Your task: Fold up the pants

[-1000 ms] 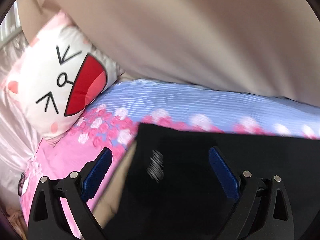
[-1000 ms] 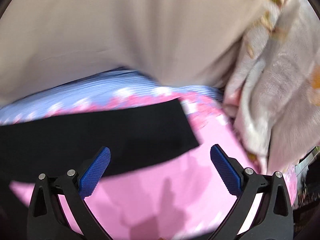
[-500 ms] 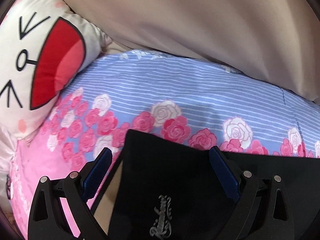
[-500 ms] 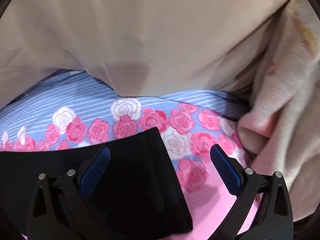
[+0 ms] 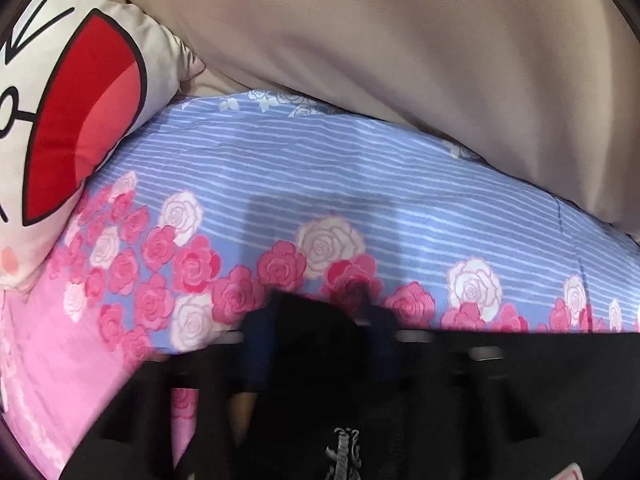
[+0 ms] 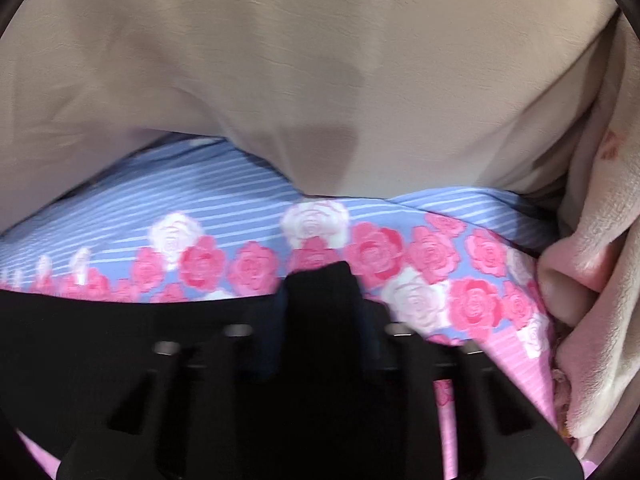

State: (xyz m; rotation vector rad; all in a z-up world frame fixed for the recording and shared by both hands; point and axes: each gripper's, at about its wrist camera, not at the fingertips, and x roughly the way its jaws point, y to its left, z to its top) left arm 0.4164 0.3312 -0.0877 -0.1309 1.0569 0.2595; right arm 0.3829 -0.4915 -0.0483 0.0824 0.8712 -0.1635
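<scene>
Black pants (image 5: 520, 380) lie on a bedsheet with pink roses and blue stripes. My left gripper (image 5: 316, 328) is shut on the far left corner of the pants, with black cloth bunched between its blue pads. A silver logo (image 5: 344, 452) shows on the cloth below it. My right gripper (image 6: 320, 300) is shut on the far right corner of the pants (image 6: 100, 340), cloth pinched up between its pads. Both views are blurred at the fingers.
A large beige pillow (image 5: 400, 60) lies just beyond the sheet (image 5: 320, 168) and shows in the right wrist view (image 6: 280, 60) too. A white cartoon-face cushion (image 5: 60, 112) sits at far left. A pale fleece blanket (image 6: 592, 280) is heaped at right.
Both grippers were open above the pants' far edge. They have come down and closed on the two far corners, pinching the black cloth.
</scene>
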